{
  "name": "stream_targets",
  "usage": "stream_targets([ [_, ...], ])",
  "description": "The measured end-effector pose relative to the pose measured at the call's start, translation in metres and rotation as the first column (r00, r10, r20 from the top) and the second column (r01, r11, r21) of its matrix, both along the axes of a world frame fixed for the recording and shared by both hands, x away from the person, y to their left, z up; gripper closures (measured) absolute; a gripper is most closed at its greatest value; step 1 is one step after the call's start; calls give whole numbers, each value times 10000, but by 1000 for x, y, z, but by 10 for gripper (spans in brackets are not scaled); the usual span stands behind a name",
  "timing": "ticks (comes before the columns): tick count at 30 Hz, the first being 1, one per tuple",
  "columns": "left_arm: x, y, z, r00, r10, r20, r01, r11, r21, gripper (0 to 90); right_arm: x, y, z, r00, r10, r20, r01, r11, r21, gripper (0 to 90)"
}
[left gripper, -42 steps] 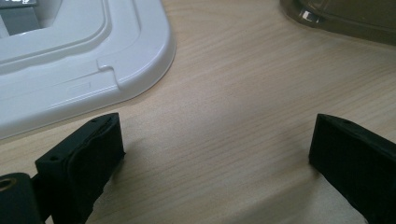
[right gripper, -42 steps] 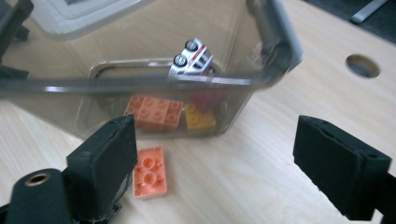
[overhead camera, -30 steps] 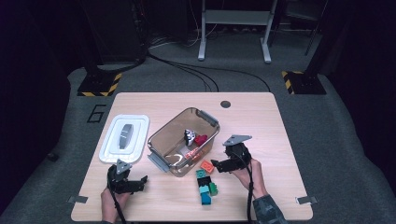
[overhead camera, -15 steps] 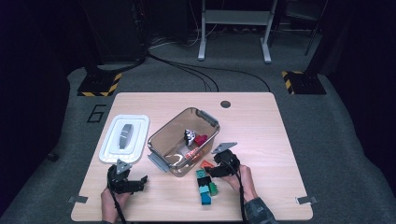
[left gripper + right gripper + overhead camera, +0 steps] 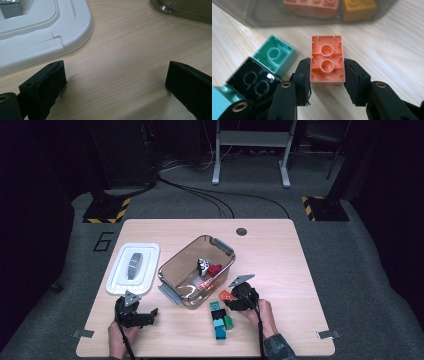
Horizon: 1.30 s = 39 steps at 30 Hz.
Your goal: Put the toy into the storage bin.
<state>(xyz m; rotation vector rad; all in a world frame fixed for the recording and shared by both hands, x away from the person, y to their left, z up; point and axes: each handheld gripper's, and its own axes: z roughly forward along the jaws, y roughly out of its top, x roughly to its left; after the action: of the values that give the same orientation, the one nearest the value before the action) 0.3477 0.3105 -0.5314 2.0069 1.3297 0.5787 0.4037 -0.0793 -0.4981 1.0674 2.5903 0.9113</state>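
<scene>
An orange brick point(image 5: 327, 50) lies underside up on the wooden table point(image 5: 280, 260), just in front of the clear box point(image 5: 172, 262). My right gripper point(image 5: 327, 72) has just been closing, and its pads now press on both long sides of that brick. In the high view the right gripper point(image 5: 231, 301) sits low over the orange brick point(image 5: 225, 295) beside the box's near corner. My left gripper point(image 5: 147, 316) rests at the table's front left, open, with bare wood between its fingers point(image 5: 50, 82).
A teal brick point(image 5: 275, 56) and a black brick point(image 5: 253, 80) lie left of the gripped one, part of a small cluster point(image 5: 220, 322). The box holds a red piece point(image 5: 215, 269) and a white piece point(image 5: 202, 265). A white lid point(image 5: 134, 267) lies flat near the left gripper.
My right gripper has moved left and down onto the orange brick, and its jaws have closed from wide open onto the brick's sides. The left gripper has stayed put.
</scene>
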Motion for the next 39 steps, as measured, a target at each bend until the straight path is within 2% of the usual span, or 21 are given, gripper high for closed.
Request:
stream_targets([
  [10, 0, 0, 0, 10000, 1, 1, -1, 10000, 5, 30, -12, -32, 0, 9965, -833, -79, 832, 9965, -55, 556],
  [14, 0, 0, 0, 10000, 3, 3, -3, 10000, 4, 30, -13, -37, -1, 9938, -1093, -217, 1091, 9940, -124, 441],
  [16, 0, 0, 0, 10000, -2, -1, 2, 10000, 6, 30, -11, -36, 0, 9936, -1123, -123, 1120, 9935, -190, 357],
  [20, 0, 0, 0, 10000, -2, -1, 2, 10000, 5, 31, -6, -27, 2, 9938, -1109, -67, 1107, 9936, -241, 230],
  [23, 0, 0, 0, 10000, -1, 2, 1, 10000, 7, 30, -2, -19, 2, 9937, -1115, -63, 1112, 9931, -384, 188],
  [30, 0, 0, 0, 10000, -1, 5, 1, 10000, 6, 31, 6, -8, 0, 9944, -1052, -64, 1043, 9913, -805, 391],
  [35, 0, 0, 0, 10000, 3, 4, -3, 10000, 2, 31, 8, -5, 1, 9944, -1055, -107, 1040, 9897, -986, 468],
  [39, 0, 0, 0, 10000, 1, 2, -1, 10000, -1, 31, 9, -4, 0, 9943, -1040, -215, 1013, 9895, -1036, 575],
])
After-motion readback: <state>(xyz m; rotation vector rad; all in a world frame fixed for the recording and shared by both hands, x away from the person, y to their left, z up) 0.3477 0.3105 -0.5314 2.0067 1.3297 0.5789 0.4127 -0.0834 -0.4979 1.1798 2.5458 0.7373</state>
